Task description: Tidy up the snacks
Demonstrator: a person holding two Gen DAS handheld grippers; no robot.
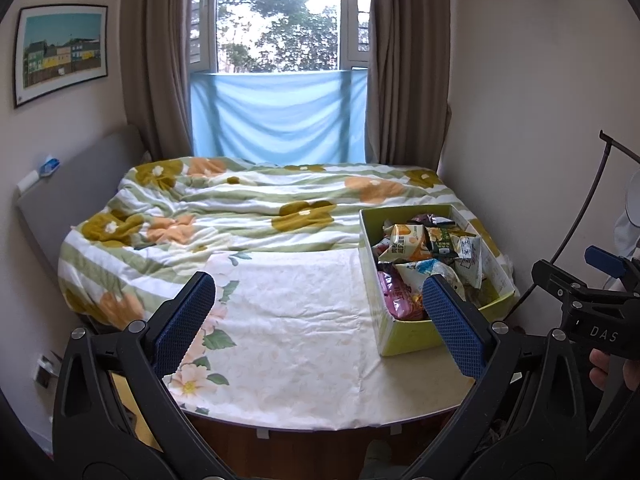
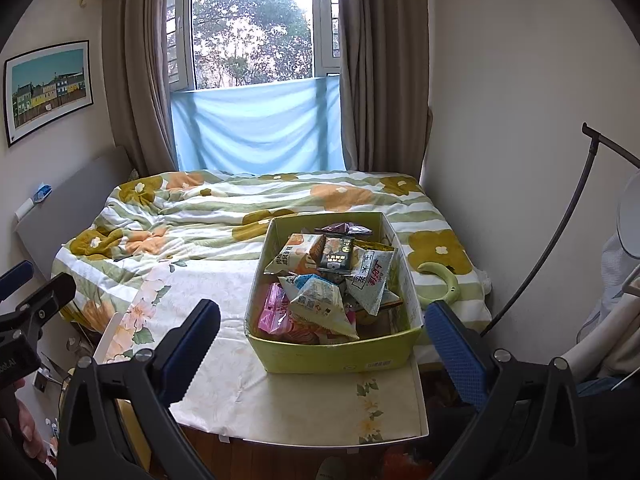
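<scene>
At the centre of the right wrist view a yellow-green cardboard box (image 2: 340,354) is seen resting on the pale floral sheet (image 2: 224,368) near the foot of a bed, its open top heaped with snack packets (image 2: 324,280) — white, orange, dark and pink wrappers lying jumbled against one another. In the left wrist view the same box (image 1: 404,336) is placed at the right of the frame, partly hidden behind one blue pad. The right gripper (image 2: 322,348) is held with its jaws wide apart, nothing between them, and the near wall of the box is framed in the gap. The left gripper (image 1: 318,316) is likewise spread open and empty, pointed over bare sheet at the lower middle of its frame. A rumpled quilt (image 1: 224,216) with olive and orange flowers is spread across the upper half of the bed. Just right of the box, a pale green curved object (image 2: 442,280) is seen lying on the quilt. A window (image 2: 252,28) with brown curtains and a blue cloth (image 2: 256,128) fills the top centre — a framed picture (image 2: 46,90) hangs at the upper left.
</scene>
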